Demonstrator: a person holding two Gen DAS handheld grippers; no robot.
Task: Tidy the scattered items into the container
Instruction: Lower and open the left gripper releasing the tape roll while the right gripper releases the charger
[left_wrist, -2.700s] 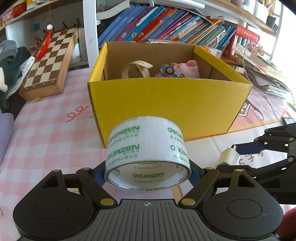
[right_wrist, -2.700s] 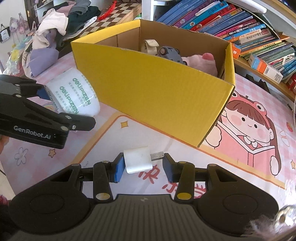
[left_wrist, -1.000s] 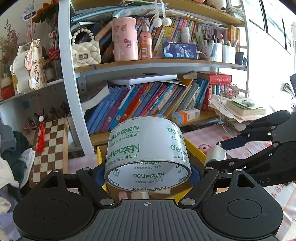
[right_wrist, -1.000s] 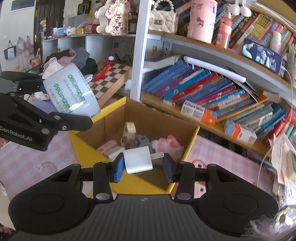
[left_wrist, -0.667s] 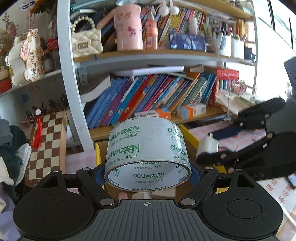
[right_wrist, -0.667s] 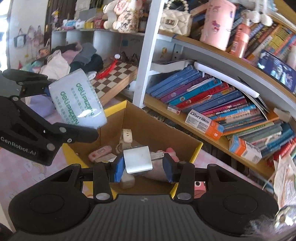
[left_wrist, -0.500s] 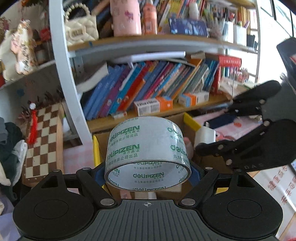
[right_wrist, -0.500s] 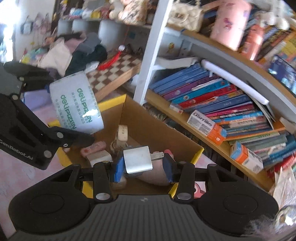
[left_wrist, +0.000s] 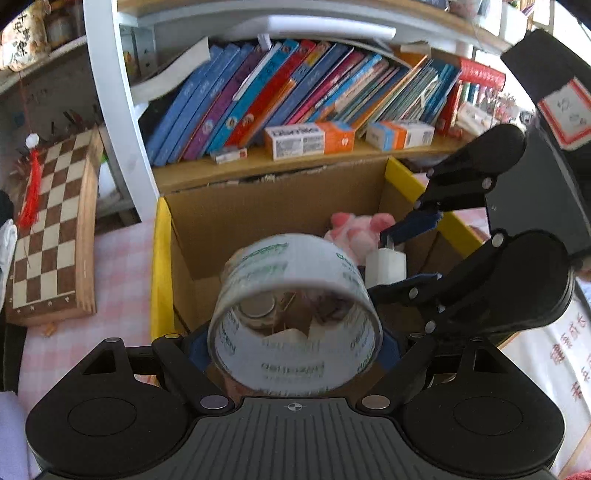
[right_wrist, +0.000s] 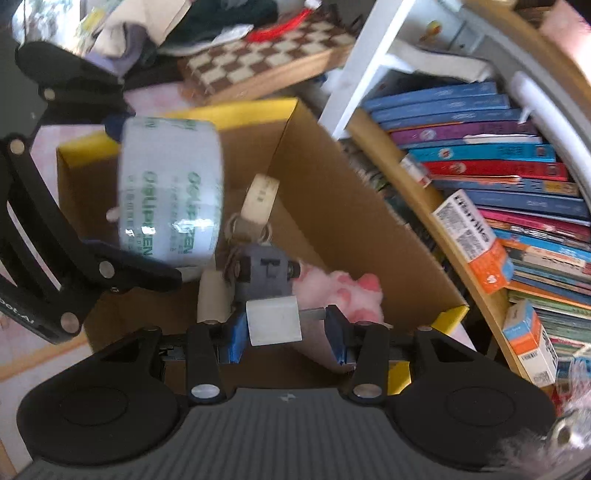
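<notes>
Both grippers now over box (left_wrist: 160, 258), left (left_wrist: 295, 345) seemingly releasing tape (left_wrist: 293, 314), right (right_wrist: 286, 326) gripping charger (right_wrist: 272, 320).

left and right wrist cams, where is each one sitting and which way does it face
Left wrist: on the left gripper, looking forward and down into the yellow cardboard box; its jaws hold a clear tape roll; right gripper shows at right.
Right wrist: on the right gripper, looking down into the box; its jaws hold a white charger plug; left gripper at left.
Shared: box, tape roll, plug, pink plush pig.
</notes>
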